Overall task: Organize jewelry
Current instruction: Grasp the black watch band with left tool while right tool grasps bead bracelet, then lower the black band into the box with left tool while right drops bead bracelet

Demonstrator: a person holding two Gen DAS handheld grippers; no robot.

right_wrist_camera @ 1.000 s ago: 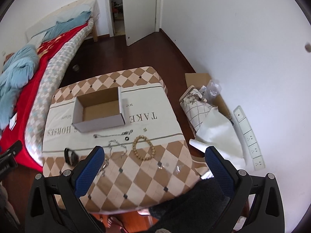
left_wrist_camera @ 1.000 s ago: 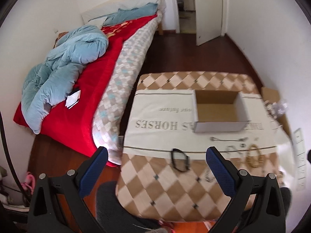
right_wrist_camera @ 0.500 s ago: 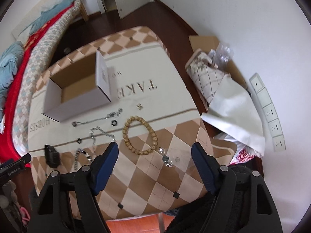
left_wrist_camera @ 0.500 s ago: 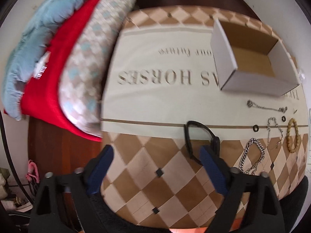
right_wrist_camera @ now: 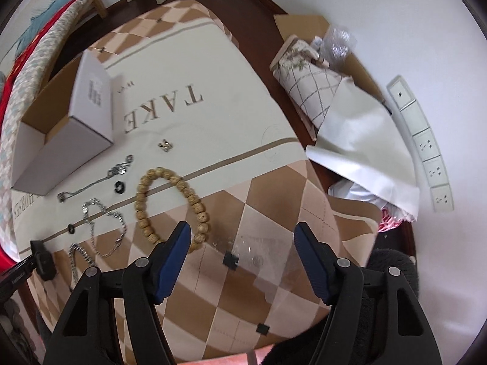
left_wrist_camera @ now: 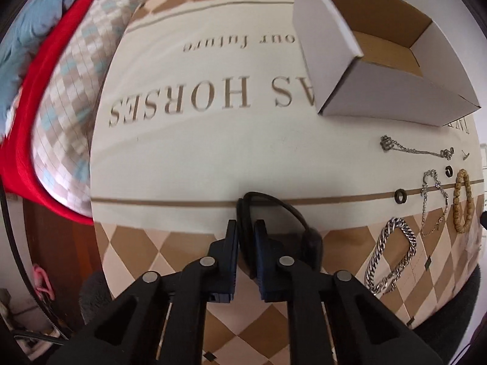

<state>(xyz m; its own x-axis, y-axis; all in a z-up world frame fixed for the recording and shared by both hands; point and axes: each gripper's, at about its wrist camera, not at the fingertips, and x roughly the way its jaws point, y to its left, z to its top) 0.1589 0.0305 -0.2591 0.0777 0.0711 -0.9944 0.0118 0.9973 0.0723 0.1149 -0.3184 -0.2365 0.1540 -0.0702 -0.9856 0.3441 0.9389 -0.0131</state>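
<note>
- Near the front edge of the surface (left_wrist_camera: 188,158), the left gripper (left_wrist_camera: 246,237) has just closed and is clamped on the black band (left_wrist_camera: 274,205); its pads cover the band's left strap, and the dark module on the right is partly hidden behind one finger.
- Right of it lie a heavy silver chain (left_wrist_camera: 392,255), a thin silver bracelet (left_wrist_camera: 433,203), a wooden bead bracelet (left_wrist_camera: 462,200), two small black rings and a fine chain (left_wrist_camera: 417,150); the smallest pieces at the right rim are too distorted to identify.
- Farther back stands an open cardboard box (left_wrist_camera: 380,91), its far corner cut off by the frame.
- Over the checked cloth, the right gripper (right_wrist_camera: 242,241) has been narrowing, yet its jaws stand apart with nothing pinched; clear, hard-to-read objects (right_wrist_camera: 252,251) glint between them, with the bead bracelet just left.
</note>
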